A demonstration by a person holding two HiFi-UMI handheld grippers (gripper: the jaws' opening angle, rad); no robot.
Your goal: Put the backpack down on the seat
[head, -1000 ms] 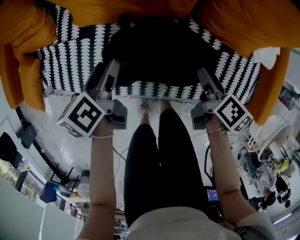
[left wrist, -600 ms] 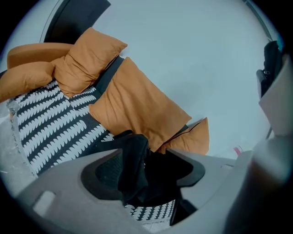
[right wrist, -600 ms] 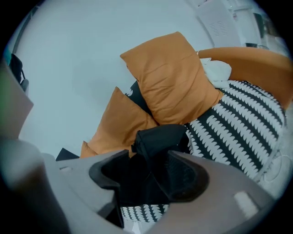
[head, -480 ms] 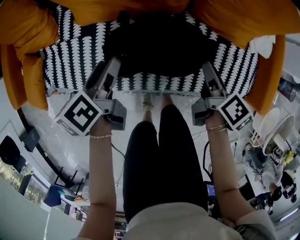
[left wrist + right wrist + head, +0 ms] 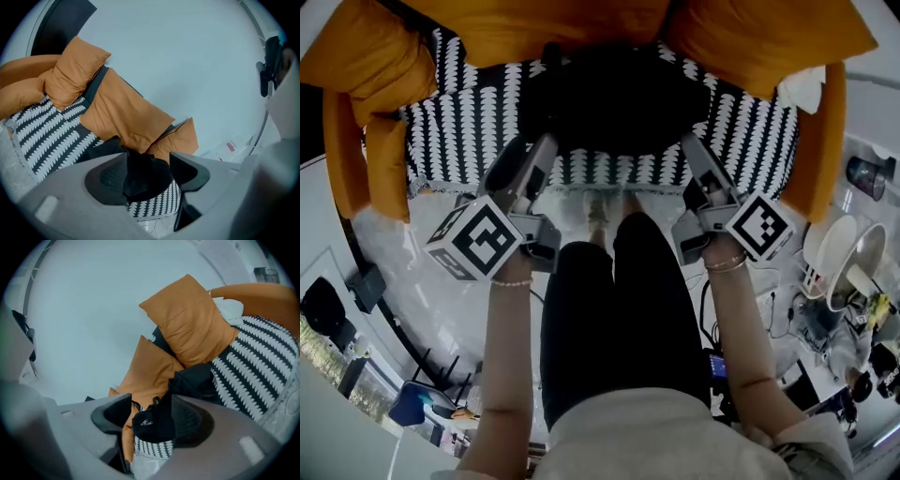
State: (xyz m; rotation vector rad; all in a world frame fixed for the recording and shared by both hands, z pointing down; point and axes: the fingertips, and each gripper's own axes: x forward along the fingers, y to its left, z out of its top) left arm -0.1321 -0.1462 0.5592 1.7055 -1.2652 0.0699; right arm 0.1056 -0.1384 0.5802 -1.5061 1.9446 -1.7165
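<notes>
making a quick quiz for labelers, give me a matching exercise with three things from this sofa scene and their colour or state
Column one:
1. backpack
2. back cushions
3. seat cover

Column two:
a. black-and-white pattern
b. black, lying on the seat, clamped by the left gripper and the right gripper
c. orange

Pairs: 1-b, 2-c, 3-a

The backpack (image 5: pixel 619 103) is black, the seat (image 5: pixel 459 131) black-and-white scalloped, the cushions (image 5: pixel 759 37) orange.
</notes>
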